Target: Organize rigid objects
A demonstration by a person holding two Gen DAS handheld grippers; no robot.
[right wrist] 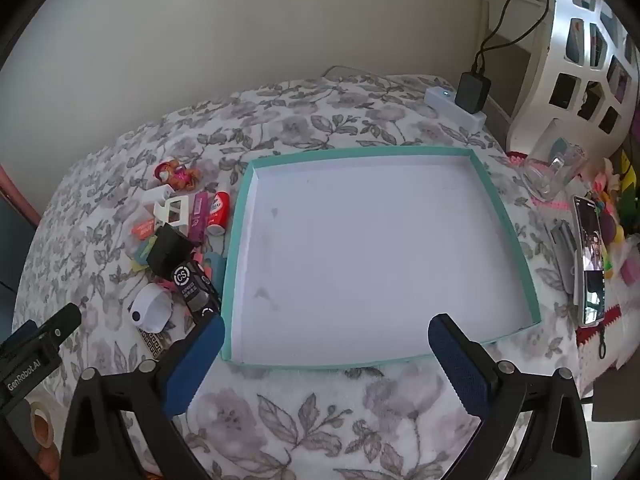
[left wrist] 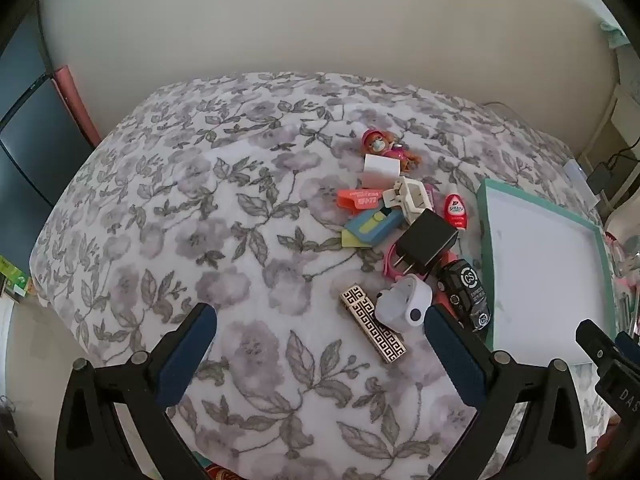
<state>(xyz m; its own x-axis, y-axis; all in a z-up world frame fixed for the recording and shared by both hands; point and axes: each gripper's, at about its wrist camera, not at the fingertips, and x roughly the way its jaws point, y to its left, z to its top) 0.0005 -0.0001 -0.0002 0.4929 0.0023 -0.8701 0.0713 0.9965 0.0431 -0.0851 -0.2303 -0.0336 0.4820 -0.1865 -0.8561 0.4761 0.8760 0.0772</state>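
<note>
Left gripper point(left wrist: 320, 344) of mine hangs wide and empty just short of the gold-patterned lighter point(left wrist: 373, 328), whose long axis slants toward the right finger; my right gripper point(right wrist: 326, 354), equally wide, faces the empty teal tray point(right wrist: 502, 216).

Left gripper point(left wrist: 320, 344): you held it pitched steeply downward, jaws spread wide, nothing between the blue pads point(left wrist: 188, 356). Right gripper point(right wrist: 326, 360): same steep downward pitch, jaws equally wide, pads point(right wrist: 460, 364) bare. Relative position: your right gripper showed at four o'clock in the left view; your left at eight o'clock in the right view.
</note>
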